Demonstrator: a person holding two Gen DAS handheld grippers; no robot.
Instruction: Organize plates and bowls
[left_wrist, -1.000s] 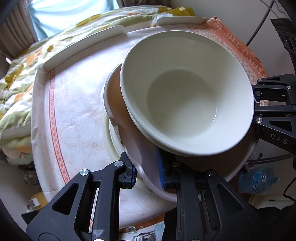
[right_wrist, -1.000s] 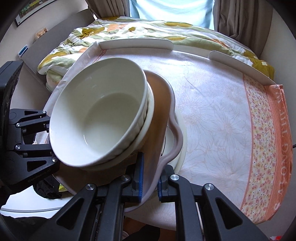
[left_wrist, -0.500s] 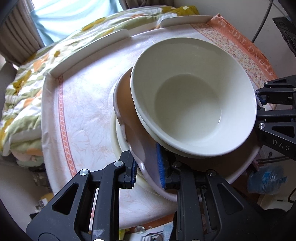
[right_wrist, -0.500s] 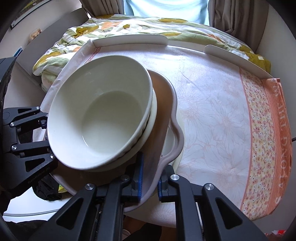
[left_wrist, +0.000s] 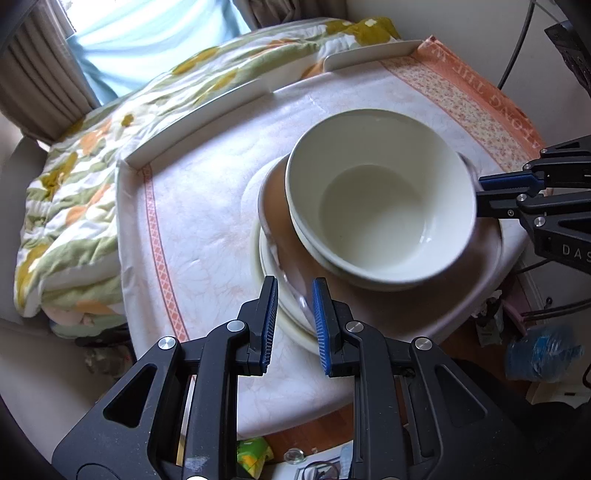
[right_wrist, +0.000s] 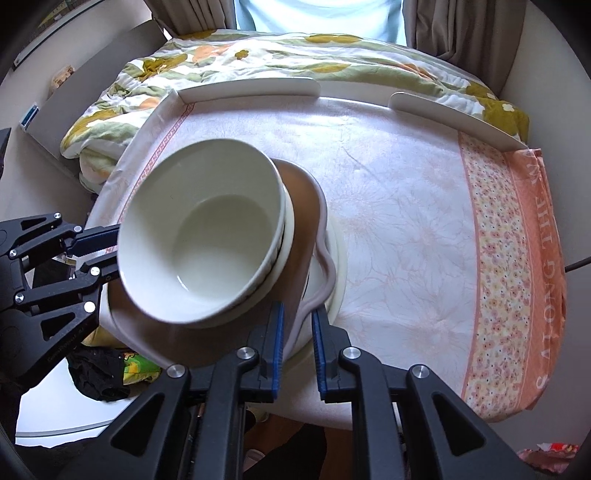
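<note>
A white bowl (left_wrist: 384, 218) (right_wrist: 207, 236) sits nested in a second bowl on a brown plate with a pale wavy rim (left_wrist: 280, 243) (right_wrist: 306, 206). The plate rests on cream plates (left_wrist: 291, 325) (right_wrist: 338, 266) on the table. My left gripper (left_wrist: 293, 310) is open, its jaws either side of the plate's rim with gaps showing. My right gripper (right_wrist: 297, 328) is open too, straddling the opposite rim. Each gripper shows in the other's view: the right one (left_wrist: 484, 194), the left one (right_wrist: 101, 251).
The round table carries a floral cloth (right_wrist: 424, 221) with an orange border and white guard rails (right_wrist: 251, 90) at the far edge. A flowered quilt (left_wrist: 74, 177) lies beyond. Clutter and a blue bottle (left_wrist: 539, 354) sit on the floor.
Both grippers have opened off the brown plate's rim and drawn back a little. The stack of plate and bowls has come down onto the cream plates.
</note>
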